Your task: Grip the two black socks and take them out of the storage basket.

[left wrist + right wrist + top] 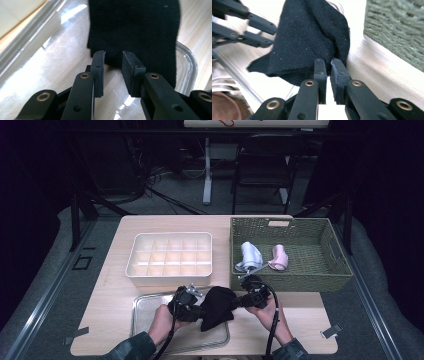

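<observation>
above the clear tray point(145, 306), both tongs clamp the black cloth point(216, 307), its pinched edges hidden between the pads.

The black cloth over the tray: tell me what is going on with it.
A person holds a black cloth between two hand-held grippers, above the clear tray at the table's near edge. The right gripper is shut on one edge; the left gripper has an edge between its jaws. Behind stand a white divided box and a green woven basket holding two pale rolled items.
</observation>
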The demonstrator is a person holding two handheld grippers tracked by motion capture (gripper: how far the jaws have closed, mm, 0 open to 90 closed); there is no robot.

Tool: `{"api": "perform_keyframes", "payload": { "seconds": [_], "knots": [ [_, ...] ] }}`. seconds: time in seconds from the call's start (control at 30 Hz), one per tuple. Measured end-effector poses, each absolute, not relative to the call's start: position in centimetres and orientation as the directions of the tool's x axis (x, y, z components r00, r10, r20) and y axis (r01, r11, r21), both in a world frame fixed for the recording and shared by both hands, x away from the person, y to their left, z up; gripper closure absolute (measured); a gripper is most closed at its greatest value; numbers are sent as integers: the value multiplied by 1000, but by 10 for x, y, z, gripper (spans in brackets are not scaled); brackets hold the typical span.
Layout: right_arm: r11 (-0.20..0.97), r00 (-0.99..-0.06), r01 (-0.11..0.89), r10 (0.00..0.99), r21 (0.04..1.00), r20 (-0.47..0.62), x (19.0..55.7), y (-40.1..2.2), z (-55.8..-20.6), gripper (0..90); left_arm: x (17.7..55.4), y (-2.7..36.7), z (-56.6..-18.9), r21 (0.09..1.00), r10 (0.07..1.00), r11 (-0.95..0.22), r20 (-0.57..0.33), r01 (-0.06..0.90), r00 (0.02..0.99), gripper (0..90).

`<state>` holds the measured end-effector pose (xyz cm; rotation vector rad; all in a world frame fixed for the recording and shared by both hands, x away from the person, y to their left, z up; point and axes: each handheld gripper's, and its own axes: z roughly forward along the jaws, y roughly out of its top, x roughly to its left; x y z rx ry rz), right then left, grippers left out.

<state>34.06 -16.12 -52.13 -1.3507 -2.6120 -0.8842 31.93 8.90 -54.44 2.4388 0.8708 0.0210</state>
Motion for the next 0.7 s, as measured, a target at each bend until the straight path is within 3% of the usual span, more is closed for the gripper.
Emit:
{"api": "perform_keyframes", "payload": {
  "seconds": [0.23, 0.6, 0.7],
  "knots": [
    [408, -610, 765, 705, 498, 361, 338, -165, -509, 845, 322, 93, -539, 503, 604, -630, -162, 592, 780, 643],
    [393, -633, 742, 676, 543, 377, 330, -156, -496, 844, 302, 91, -511, 576, 597, -615, -105, 538, 795, 354],
    [394, -642, 735, 666, 552, 380, 328, -150, -495, 844, 296, 81, -511, 584, 576, -632, -86, 510, 813, 316]
  ]
}}
